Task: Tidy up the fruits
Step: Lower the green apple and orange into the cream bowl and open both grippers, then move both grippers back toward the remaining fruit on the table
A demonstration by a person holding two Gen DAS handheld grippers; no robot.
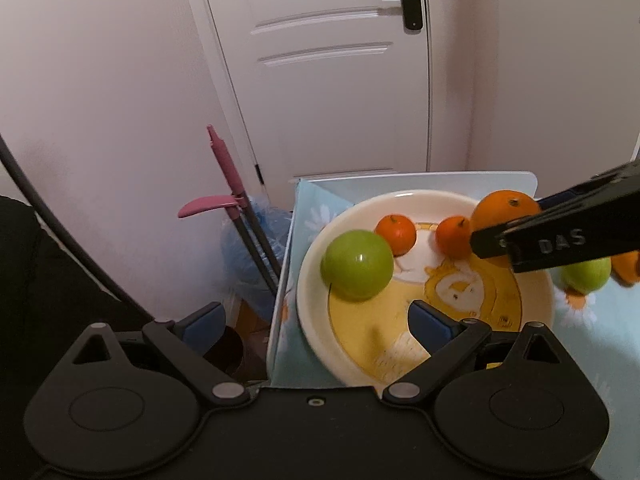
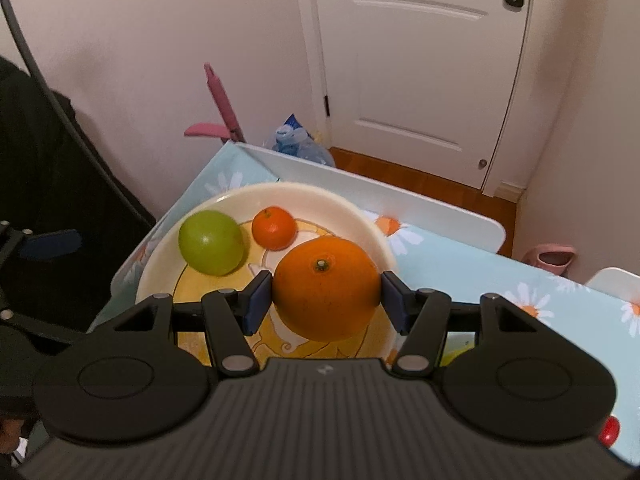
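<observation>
A cream plate (image 1: 320, 240) (image 2: 160, 256) with a yellow cartoon print holds a green apple (image 1: 357, 265) (image 2: 211, 241) and two small tangerines (image 1: 396, 233) (image 1: 452, 236); one tangerine shows in the right wrist view (image 2: 274, 227). My right gripper (image 2: 326, 298) is shut on a large orange (image 2: 327, 288) (image 1: 505, 208) and holds it over the plate's right side. My left gripper (image 1: 316, 322) is open and empty at the plate's near left edge. Another green fruit (image 1: 588, 276) and an orange fruit (image 1: 628, 266) lie on the tablecloth right of the plate.
The table has a light blue daisy cloth (image 2: 500, 276) and a white far edge (image 2: 360, 184). A pink-handled broom and dustpan (image 1: 224, 184) and a blue bag (image 1: 248, 248) stand by the wall left of the table. A white door (image 1: 332, 72) is behind.
</observation>
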